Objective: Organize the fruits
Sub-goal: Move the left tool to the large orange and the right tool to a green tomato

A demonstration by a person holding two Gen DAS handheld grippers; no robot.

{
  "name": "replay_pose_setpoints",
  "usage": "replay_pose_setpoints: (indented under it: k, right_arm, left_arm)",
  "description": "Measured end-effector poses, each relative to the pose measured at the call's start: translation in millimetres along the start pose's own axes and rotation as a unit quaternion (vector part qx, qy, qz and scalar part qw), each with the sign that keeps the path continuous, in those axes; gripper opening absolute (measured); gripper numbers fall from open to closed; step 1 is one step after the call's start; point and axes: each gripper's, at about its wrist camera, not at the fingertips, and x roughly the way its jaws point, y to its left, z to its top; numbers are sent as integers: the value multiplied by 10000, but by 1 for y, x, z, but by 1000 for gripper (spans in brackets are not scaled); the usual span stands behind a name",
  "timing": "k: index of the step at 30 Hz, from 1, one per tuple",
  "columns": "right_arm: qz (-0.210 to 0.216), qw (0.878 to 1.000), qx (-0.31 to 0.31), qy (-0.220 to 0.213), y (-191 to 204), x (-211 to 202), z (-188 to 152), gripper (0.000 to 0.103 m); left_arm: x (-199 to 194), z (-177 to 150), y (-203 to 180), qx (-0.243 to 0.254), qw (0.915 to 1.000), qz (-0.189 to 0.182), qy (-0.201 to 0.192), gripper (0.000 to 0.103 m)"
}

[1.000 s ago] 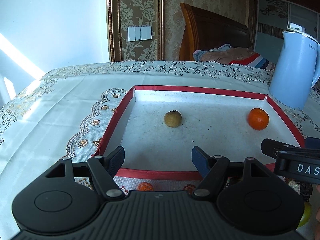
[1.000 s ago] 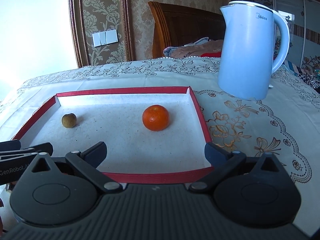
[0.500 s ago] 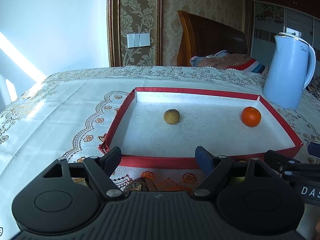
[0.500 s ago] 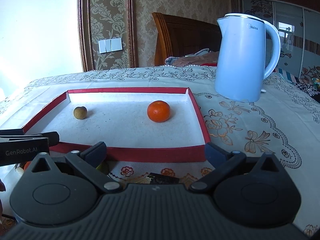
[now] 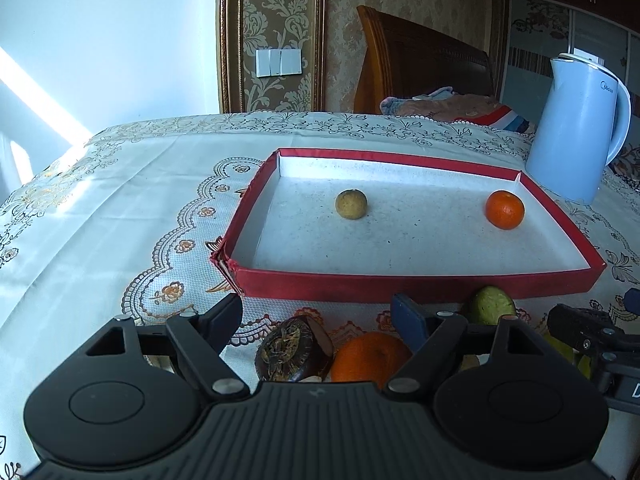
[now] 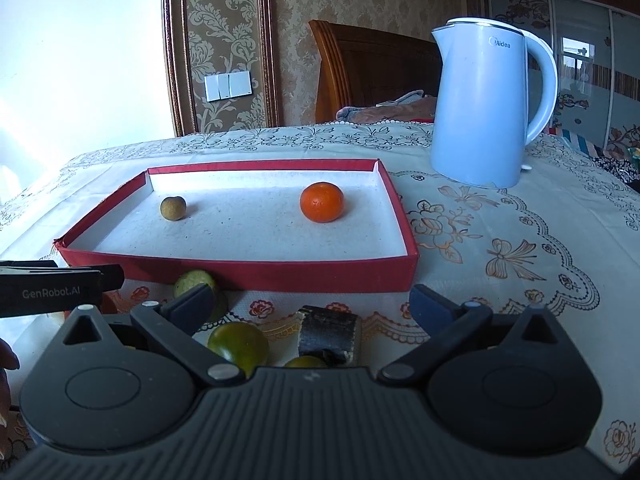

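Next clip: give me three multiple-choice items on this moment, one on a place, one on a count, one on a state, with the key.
1. Where does the blue kettle stand?
A. Inside the red tray
B. On the tablecloth beyond the tray's far right corner
C. On the floor

2. How many fruits lie inside the red tray?
A. Two
B. Four
C. None

3. What is the state of the right gripper?
A. Shut on an orange
B. Shut on the kettle handle
C. Open, holding nothing

Key: 1 B, the kettle sits on the cloth outside the rim. 2 A, only the small brownish fruit and the orange are inside. 3 C, its fingers stand wide apart with nothing pressed between them.
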Motion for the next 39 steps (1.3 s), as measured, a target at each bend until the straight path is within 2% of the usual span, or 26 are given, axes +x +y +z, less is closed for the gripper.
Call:
replay_pose_setpoints:
  k: [10, 16, 21, 24, 33, 39]
  right_arm:
    - [172, 9997, -51, 161, -4, -19, -19, 103]
    - [207, 9994, 73, 250, -13, -27, -26, 103]
    - [263, 9990, 87, 339, -17, -28, -29, 103]
    - [276, 9988, 80, 393, -17, -26, -29, 103]
    - [278, 9982, 83, 528, -17, -21, -30, 103]
    - [261, 9984, -16, 507, -13, -22, -30, 103]
  left_arm:
    - [-14, -10, 7, -74, 9998, -104, -150, 81]
    - [-17, -13, 3, 135, 9995, -184, -232, 81]
    - [-21, -15, 5, 126, 9992, -285, -259, 82]
    - [-23, -17, 7, 123, 9991, -328, -252, 89]
    - [-34, -28, 12, 171, 9979, -487, -391, 91]
    - [-47, -42, 9, 496, 9949, -674, -562, 91]
